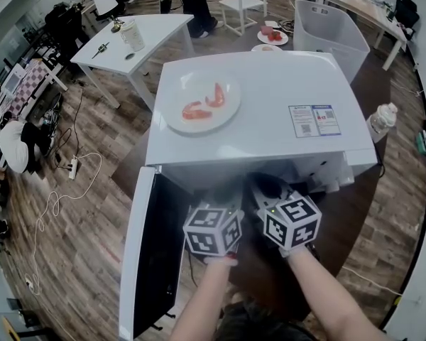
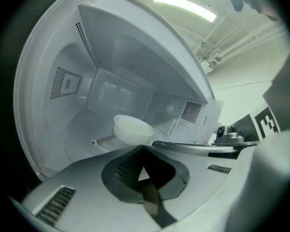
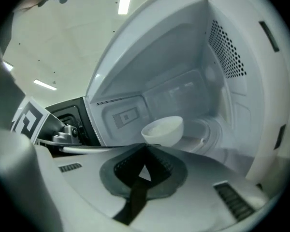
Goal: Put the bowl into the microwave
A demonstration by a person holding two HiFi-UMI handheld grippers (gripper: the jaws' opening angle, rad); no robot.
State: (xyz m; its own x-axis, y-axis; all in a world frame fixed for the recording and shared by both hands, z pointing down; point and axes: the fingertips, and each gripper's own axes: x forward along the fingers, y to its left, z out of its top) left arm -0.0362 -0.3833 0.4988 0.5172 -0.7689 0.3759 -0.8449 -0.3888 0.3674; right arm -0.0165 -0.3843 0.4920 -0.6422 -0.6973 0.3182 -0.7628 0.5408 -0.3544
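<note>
White bowl (image 3: 163, 130) upright, mouth up, inside microwave (image 1: 263, 116)

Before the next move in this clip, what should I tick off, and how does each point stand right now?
1. Bowl inside the microwave and upright: ok.
2. Left gripper free of the bowl: ok. Its jaws are together with nothing between them, and the bowl lies beyond the tips.
3. Right gripper free of the bowl: ok, the same reading.
4. Door wide open: ok.
5. Both grippers out of the door's swing: not ok. They sit at the opening and would probably need to pull back first.
6. Bowl centred on the microwave floor: cannot tell.
</note>
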